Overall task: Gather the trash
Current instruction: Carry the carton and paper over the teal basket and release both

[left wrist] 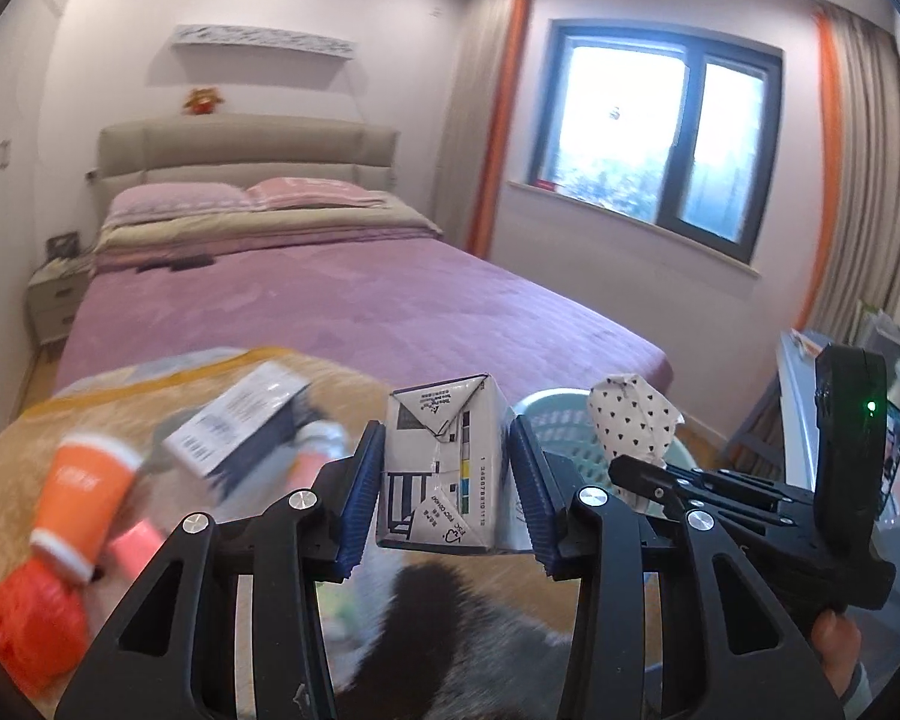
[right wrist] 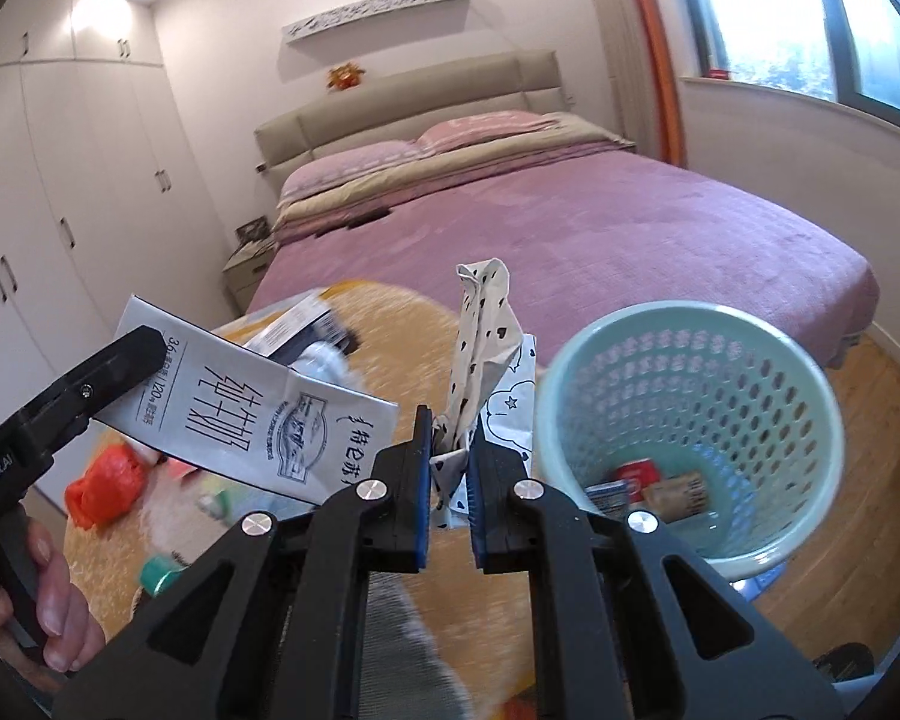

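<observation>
Both hands are carrying trash toward the bin, so the step in hand looks like the carry and drop. To do it well, I would bring each tool fully over the bin's mouth before letting go, and release one piece at a time so neither clips the rim.

Nearest in the left view, the left tool [left wrist: 444,480] has its blue pads pressed on the two sides of the carton [left wrist: 441,468], which stands upright between them, clear of the surface [left wrist: 42,438]. In the right view, the right tool [right wrist: 450,477] is closed almost fully, pinching the lower end of the wrapper [right wrist: 480,324], a crumpled paper with black hearts that rises toward 12 o'clock from the pads.

The bin [right wrist: 690,408], a pale green perforated basket on the floor, lies at 2 o'clock from the right tool and just beside it, a few pieces already in its bottom. From the left tool it sits at 1 o'clock, beyond the carton.

More litter lies on the surface at 9 o'clock: a cup [left wrist: 84,486], a bag [left wrist: 30,630] and a box [left wrist: 240,426].
</observation>
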`<state>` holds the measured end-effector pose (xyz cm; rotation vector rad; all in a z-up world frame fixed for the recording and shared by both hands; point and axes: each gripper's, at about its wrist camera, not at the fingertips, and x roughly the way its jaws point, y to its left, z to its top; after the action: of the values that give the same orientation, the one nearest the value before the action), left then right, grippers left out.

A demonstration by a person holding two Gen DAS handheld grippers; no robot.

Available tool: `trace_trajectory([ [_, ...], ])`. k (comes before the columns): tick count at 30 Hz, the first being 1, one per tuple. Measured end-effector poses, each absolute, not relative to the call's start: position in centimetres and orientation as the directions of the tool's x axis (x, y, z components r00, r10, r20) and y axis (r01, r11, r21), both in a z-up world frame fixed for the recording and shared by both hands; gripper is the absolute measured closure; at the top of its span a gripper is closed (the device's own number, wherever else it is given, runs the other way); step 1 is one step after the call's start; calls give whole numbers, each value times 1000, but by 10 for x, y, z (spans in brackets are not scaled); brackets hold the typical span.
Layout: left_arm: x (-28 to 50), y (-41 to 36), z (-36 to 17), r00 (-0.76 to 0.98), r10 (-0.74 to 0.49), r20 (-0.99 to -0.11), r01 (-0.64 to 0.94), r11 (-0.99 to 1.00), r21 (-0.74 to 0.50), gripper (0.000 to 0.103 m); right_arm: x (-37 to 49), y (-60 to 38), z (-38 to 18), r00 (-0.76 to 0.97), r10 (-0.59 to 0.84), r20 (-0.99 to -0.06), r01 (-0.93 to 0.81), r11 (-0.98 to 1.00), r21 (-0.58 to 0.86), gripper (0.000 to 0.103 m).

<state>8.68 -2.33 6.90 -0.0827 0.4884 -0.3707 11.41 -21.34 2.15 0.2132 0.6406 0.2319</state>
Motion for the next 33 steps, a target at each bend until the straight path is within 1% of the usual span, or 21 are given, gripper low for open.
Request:
trace_trajectory([
  [4,103,-61,77,804,-398,-441,381,915,-131,63,124,-244,23,794,241,-558,-95,956,278,95],
  [7,121,-90,81,784,-431,-448,417,899,-136,63,133,-268,20,799,208,-564,-49,958,284,95],
  [11,145,-126,74,755,-446,-481,444,887,-127,63,150,-298,3,780,166,-604,25,955,296,95],
  [14,162,-149,59,730,-445,-519,450,884,-125,63,163,-319,-18,746,138,-651,81,952,295,95],
  [17,181,-167,40,702,-429,-569,438,889,-130,62,171,-329,-36,721,129,-681,118,946,303,95],
  [20,202,-177,19,655,-419,-628,411,896,-169,62,178,-337,-50,693,135,-708,142,937,318,95],
  [23,215,-183,6,633,-401,-662,390,904,-176,62,182,-344,-62,672,132,-729,159,935,316,94],
  [24,217,-184,3,626,-396,-672,382,907,-178,61,183,-346,-64,665,135,-734,162,934,318,92],
  [25,218,-182,1,615,-409,-674,381,903,-200,55,184,-347,-66,659,137,-740,165,933,320,90],
  [26,218,-179,1,607,-424,-672,382,897,-221,50,185,-348,-68,652,141,-745,166,932,321,83],
  [27,216,-176,1,606,-437,-665,383,893,-237,41,185,-348,-69,646,145,-749,165,932,322,70],
  [28,213,-172,3,614,-441,-655,385,891,-240,35,184,-348,-69,647,142,-749,165,933,320,62],
  [29,209,-168,5,623,-439,-648,385,892,-236,34,182,-347,-68,653,134,-746,167,935,314,48],
  [33,197,-156,13,631,-449,-633,384,889,-248,33,172,-339,-60,672,140,-727,144,938,314,47],
])
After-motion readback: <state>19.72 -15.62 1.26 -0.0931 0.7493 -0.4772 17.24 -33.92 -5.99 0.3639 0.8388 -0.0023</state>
